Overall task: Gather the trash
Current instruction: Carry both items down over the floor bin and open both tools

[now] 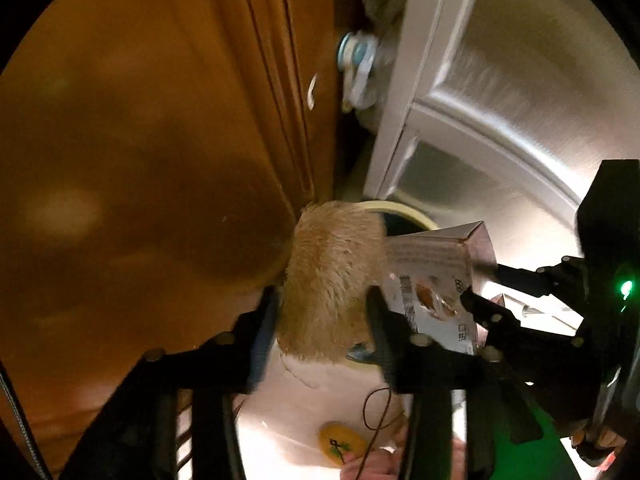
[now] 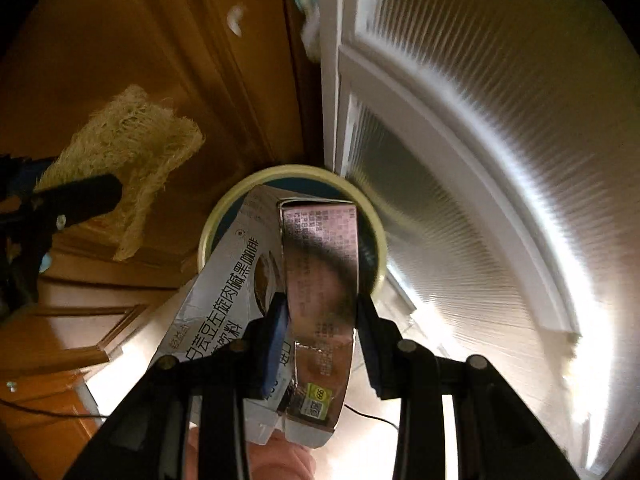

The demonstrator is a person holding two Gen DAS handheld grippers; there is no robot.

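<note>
Carton (image 2: 316, 280) clamped between right gripper (image 2: 322, 328) jaws, nose-down over bin (image 2: 208, 236) mouth for a straight drop. Left gripper (image 1: 324, 320) jaws apart (loofah pad (image 1: 332, 276) between them, apparently loose).

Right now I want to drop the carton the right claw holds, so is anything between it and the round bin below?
Nothing visible blocks it. The flattened silver printed carton, in the right claw, hangs directly over the round cream-rimmed bin. The tan fibrous loofah scrubber in the left claw sits off to the side.
</note>
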